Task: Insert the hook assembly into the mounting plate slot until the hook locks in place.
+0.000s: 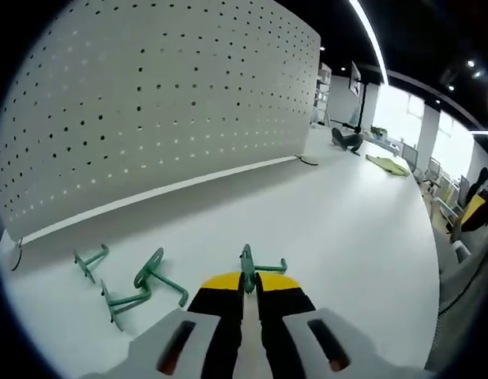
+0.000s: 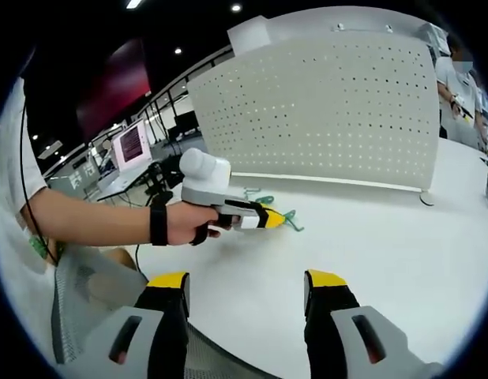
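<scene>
- Green wire hooks lie loose on the white bench [image 1: 347, 229] at the left of the left gripper view: one small one [image 1: 91, 261] nearest the panel's foot, and two more [image 1: 153, 272] [image 1: 127, 301] touching or crossing each other just beside it.
- We see the left hand-held gripper [image 1: 247, 286] with its yellow-tipped jaws closed on another green hook [image 1: 258, 267]. The hook stands up between the tips, one arm sticking out to the right, and is held just above or on the bench.
- The white perforated mounting plate [image 1: 149, 110] stands upright along the back of the bench, well apart from the held hook. We judge the insertion has not begun: the hook must still be carried to the plate.
- In the right gripper view, the person's hand [image 2: 185, 223] holds that left hand-held gripper [image 2: 277, 219] low over the bench, with the plate [image 2: 323, 110] behind it.
- The right hand-held gripper [image 2: 245, 284] is open, its jaws wide apart with nothing between them, well back from the work.
- What could go wrong, as we judge it: the hook is pinched only at a thin wire, so it may twist in the jaws when pressed against the plate and miss its holes.
- The holes are small and close together, so a tilted approach could seat one prong and not the other, leaving the hook unlocked.
- Pushing hard could shove the free-standing plate backwards, since the open right hand-held gripper is not bracing it.
</scene>
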Available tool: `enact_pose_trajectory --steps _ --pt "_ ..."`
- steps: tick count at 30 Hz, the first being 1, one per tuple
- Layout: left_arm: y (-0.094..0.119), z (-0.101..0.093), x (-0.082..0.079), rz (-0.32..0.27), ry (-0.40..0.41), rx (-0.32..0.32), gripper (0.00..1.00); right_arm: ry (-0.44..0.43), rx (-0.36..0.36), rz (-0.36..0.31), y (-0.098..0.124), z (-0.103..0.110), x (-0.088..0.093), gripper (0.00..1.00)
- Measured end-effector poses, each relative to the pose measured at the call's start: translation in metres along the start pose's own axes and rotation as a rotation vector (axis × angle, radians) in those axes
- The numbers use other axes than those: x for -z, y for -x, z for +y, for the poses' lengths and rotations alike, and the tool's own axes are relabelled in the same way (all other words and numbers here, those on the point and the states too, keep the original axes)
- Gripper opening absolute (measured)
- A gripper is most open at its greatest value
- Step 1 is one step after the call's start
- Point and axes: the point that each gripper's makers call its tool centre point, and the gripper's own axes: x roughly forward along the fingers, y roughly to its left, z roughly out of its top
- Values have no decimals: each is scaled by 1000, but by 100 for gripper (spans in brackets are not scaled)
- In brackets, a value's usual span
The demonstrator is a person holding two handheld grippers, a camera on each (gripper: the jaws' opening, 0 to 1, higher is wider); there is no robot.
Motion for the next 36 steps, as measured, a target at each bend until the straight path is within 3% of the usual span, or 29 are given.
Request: enact_pose_trajectory --steps 9,20,29,36 --pt "-5 -4 13 61 -38 0 8 -4 2 -2 1 -1 0 59" --pt "-6 -3 11 60 -39 -14 5 -4 7 -3 3 -3 0 59" --pt "0 -11 10 58 3 22 4 -5 4 -9 2 -3 -1 59" --pt "8 -22 1 21 65 79 4 -6 3 -25 2 -3 -5 59"
